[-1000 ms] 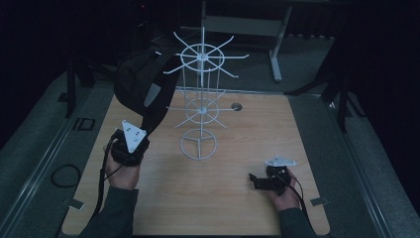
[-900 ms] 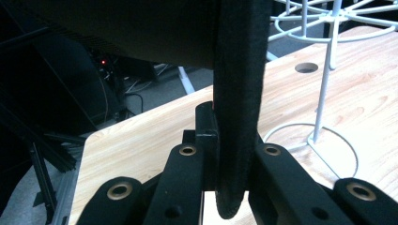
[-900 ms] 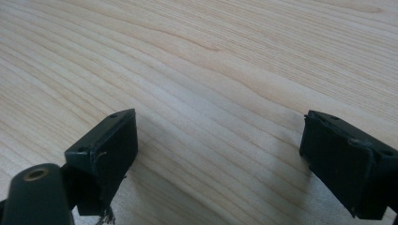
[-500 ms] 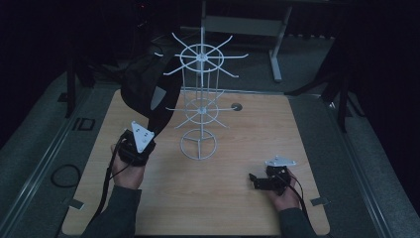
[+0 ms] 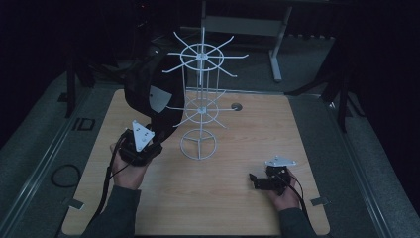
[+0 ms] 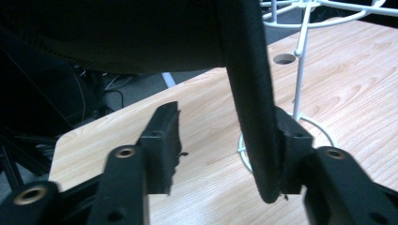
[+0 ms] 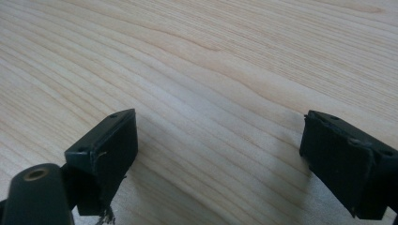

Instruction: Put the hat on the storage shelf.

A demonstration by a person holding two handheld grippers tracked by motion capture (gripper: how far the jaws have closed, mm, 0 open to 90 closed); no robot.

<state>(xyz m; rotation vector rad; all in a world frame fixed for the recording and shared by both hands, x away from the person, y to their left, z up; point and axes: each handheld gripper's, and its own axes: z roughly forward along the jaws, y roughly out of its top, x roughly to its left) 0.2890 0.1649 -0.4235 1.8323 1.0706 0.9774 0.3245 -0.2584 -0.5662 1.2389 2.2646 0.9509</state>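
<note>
A white wire display stand (image 5: 200,99) with two tiers of hooks rises from the middle of the wooden table (image 5: 277,129). A black cap-like fabric thing (image 5: 148,89) with a white label inside hangs against the stand's left side. My left gripper (image 5: 151,136) sits just below it, held up off the table. In the left gripper view this gripper (image 6: 225,126) is open; the cap's black band (image 6: 248,93) passes between the jaws and rests against the right one, apart from the left. My right gripper (image 5: 255,181) lies low at the front right, open (image 7: 220,159) over bare wood.
A round cable hole (image 5: 236,106) lies in the table behind the stand. The stand's ring base (image 5: 198,145) sits right of my left gripper. A desk frame (image 5: 277,49) stands beyond the table's far edge, and a cable loop (image 5: 64,174) lies on the floor at left.
My left gripper has shifted right toward the stand, and the black cap has swung right with it. The right gripper has stayed put.
</note>
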